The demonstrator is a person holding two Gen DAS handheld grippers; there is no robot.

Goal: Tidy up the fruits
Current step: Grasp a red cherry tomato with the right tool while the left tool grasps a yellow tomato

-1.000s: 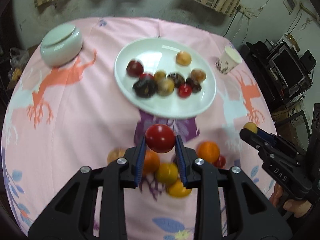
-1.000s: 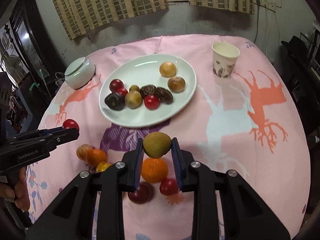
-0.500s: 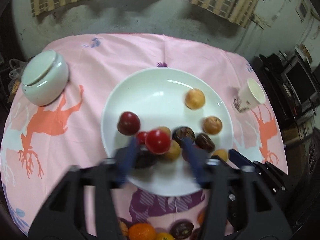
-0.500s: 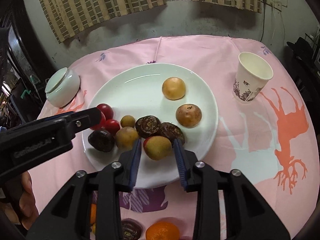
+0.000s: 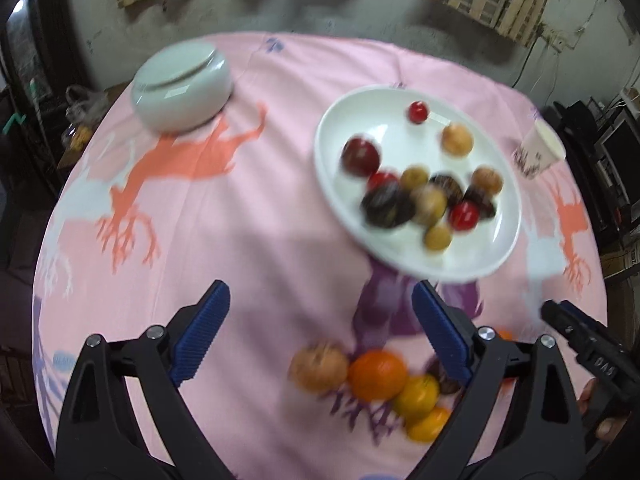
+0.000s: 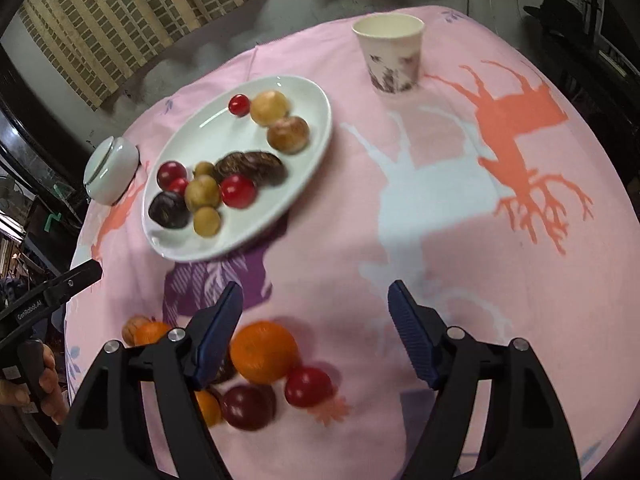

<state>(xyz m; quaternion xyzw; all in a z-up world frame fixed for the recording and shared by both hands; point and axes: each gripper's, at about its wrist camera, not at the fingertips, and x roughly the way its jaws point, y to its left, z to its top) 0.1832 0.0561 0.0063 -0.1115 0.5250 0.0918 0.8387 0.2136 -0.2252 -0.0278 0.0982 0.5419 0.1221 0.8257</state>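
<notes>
A white plate on the pink tablecloth holds several fruits: red, brown, yellow-green and dark ones. A small red fruit lies at its far side. A yellow-green fruit lies near its front rim. Loose fruits lie nearer me, among them an orange and a red fruit. My left gripper is open and empty over the cloth, left of the loose pile. My right gripper is open and empty above the loose fruits.
A pale green lidded bowl stands at the far left. A paper cup stands right of the plate. The right gripper's tip shows in the left wrist view; the left gripper's tip shows in the right.
Both grippers carried a fruit over the plate, opened and let it go there. Both have pulled back toward the loose fruits, jaws wide open.
</notes>
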